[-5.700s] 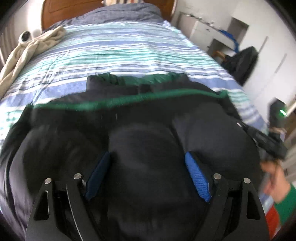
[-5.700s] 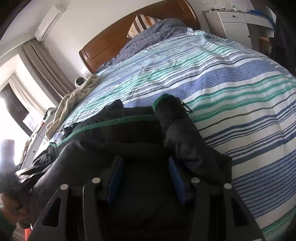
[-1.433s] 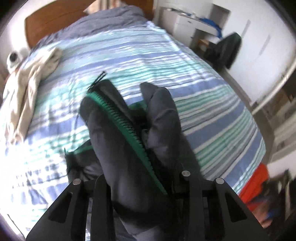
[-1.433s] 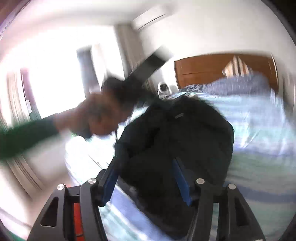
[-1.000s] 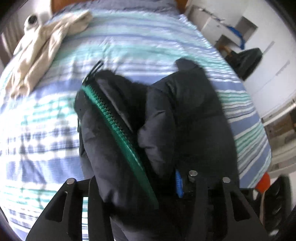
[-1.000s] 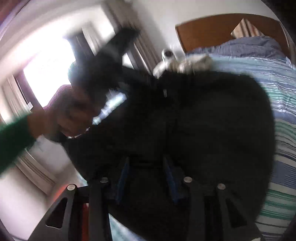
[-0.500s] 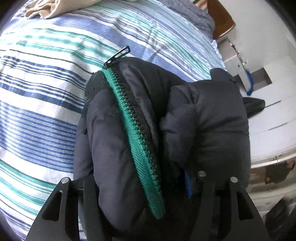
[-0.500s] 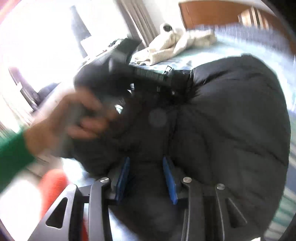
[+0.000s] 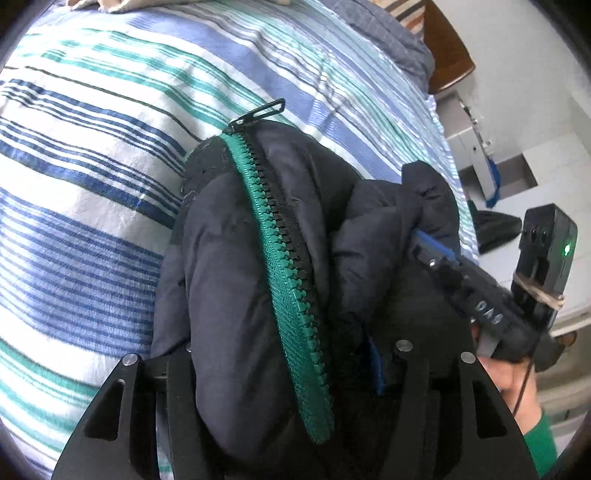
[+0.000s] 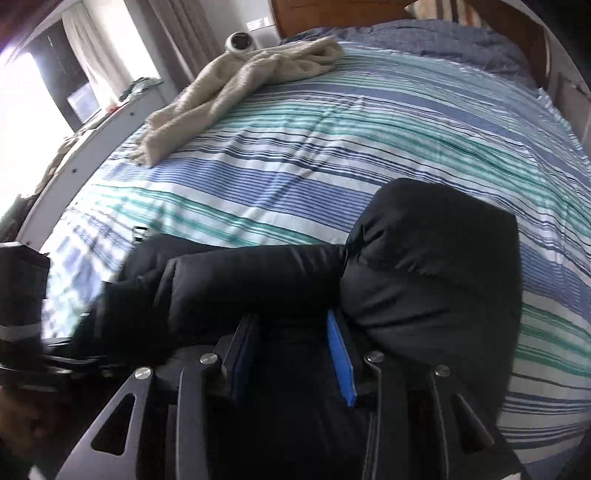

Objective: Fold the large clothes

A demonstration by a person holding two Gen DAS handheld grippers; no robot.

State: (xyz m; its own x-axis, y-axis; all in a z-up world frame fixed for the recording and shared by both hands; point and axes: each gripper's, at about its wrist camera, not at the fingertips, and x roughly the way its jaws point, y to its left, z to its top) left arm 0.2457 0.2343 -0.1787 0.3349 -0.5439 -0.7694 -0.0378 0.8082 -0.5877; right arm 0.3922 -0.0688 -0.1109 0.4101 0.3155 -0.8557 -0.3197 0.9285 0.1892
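Observation:
A black padded jacket (image 9: 221,277) with a green zipper (image 9: 280,258) is bunched into a thick folded bundle low over the striped bed cover (image 9: 92,147). My left gripper (image 9: 280,354) is shut on the bundle's near end, and only one blue pad (image 9: 373,369) shows. In the right wrist view the jacket (image 10: 436,258) rests on the bed cover (image 10: 332,147) as a sleeve-like roll and a rounded lump. My right gripper (image 10: 291,350) is shut on a fold of it between both blue pads. The right gripper (image 9: 428,243) also grips the bundle's right side in the left wrist view.
A beige blanket (image 10: 236,81) lies crumpled at the bed's far left corner, beside a small round white device (image 10: 240,40). A wooden headboard (image 10: 332,14) closes the far end. White furniture (image 9: 476,147) stands past the bed's right edge. A hand in a green sleeve (image 9: 543,443) holds the right gripper.
Both grippers brought the jacket down towards the bed. The left one sank and rolled, so the zipper now runs up the middle. The right one swung across, and its view now looks over the bed.

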